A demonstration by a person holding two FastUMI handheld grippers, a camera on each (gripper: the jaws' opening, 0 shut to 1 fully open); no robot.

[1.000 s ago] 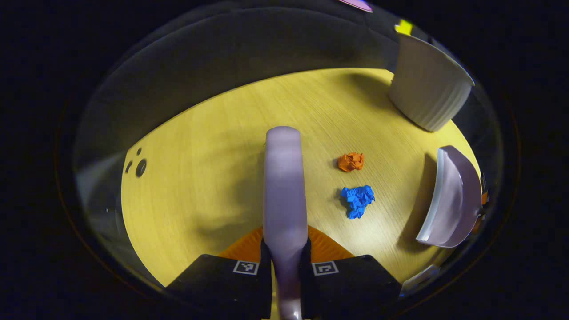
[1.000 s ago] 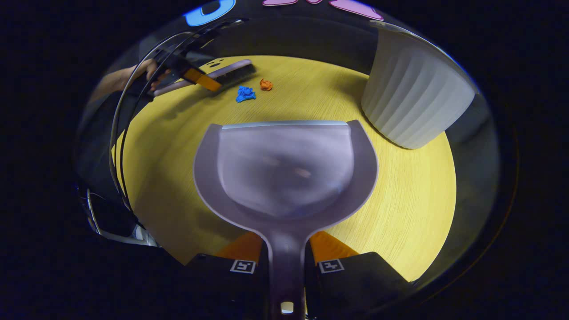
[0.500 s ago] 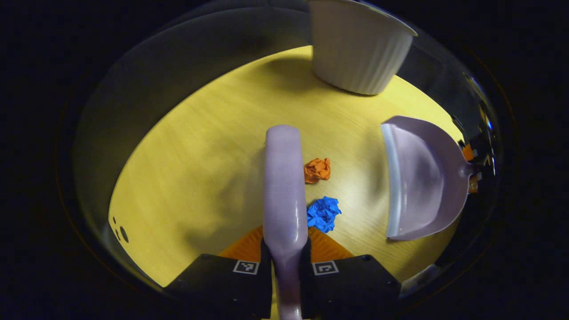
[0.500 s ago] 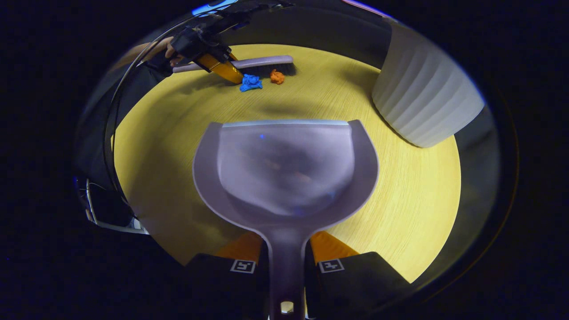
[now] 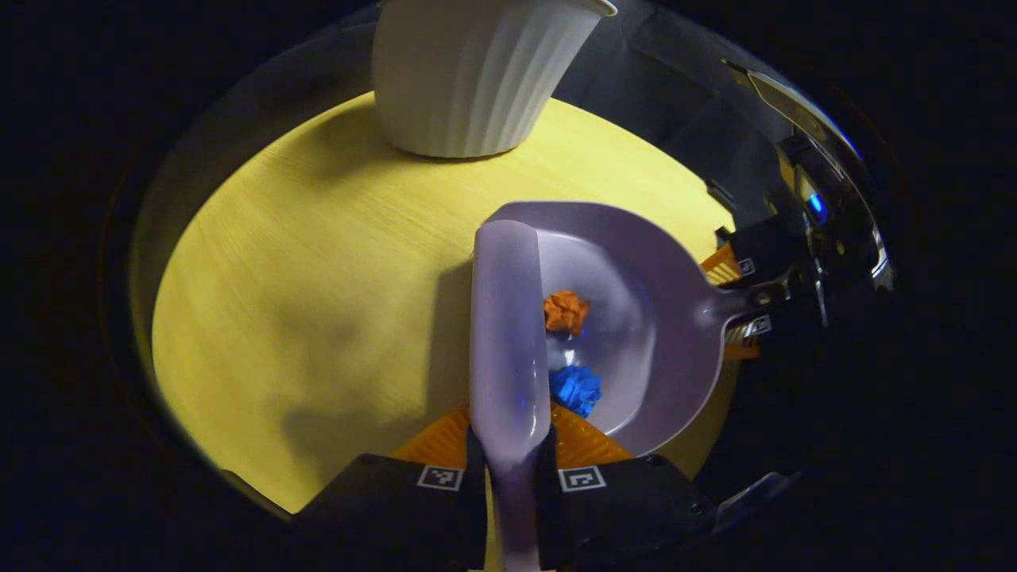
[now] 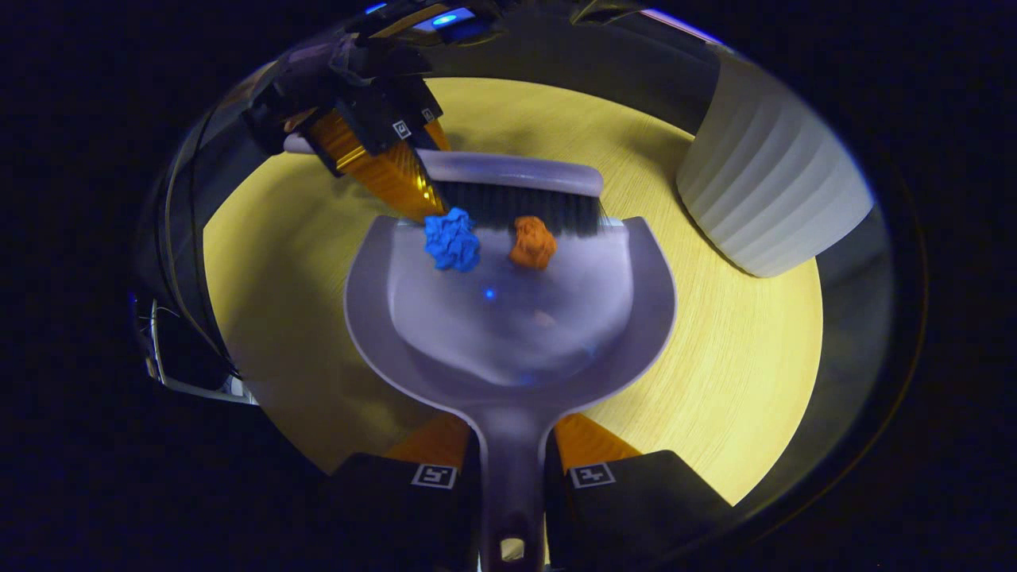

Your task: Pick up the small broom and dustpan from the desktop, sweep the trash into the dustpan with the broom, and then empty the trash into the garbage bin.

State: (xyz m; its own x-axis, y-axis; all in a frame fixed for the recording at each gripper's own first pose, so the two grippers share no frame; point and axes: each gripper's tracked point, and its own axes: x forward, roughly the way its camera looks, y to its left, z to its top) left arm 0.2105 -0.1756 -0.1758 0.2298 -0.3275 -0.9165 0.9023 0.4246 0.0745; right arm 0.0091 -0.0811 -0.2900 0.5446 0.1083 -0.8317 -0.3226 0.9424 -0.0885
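Left claw (image 5: 511, 469) clenched on the stiff broom (image 5: 508, 334) handle and right claw (image 6: 512, 477) on the dustpan (image 6: 508, 318) handle, featherlight crumpled paper scraps (image 6: 451, 241) could roll out, so keep it level.

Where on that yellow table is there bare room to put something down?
Bare wood on the yellow wooden table lies between the white ribbed bin and the lilac broom. It is crowded around the lilac plastic dustpan, holding the blue paper wad and orange paper wad.

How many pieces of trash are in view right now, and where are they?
2. The blue paper wad and the orange paper wad both sit just inside the dustpan front lip, against the broom bristles. More could be hidden behind the broom.
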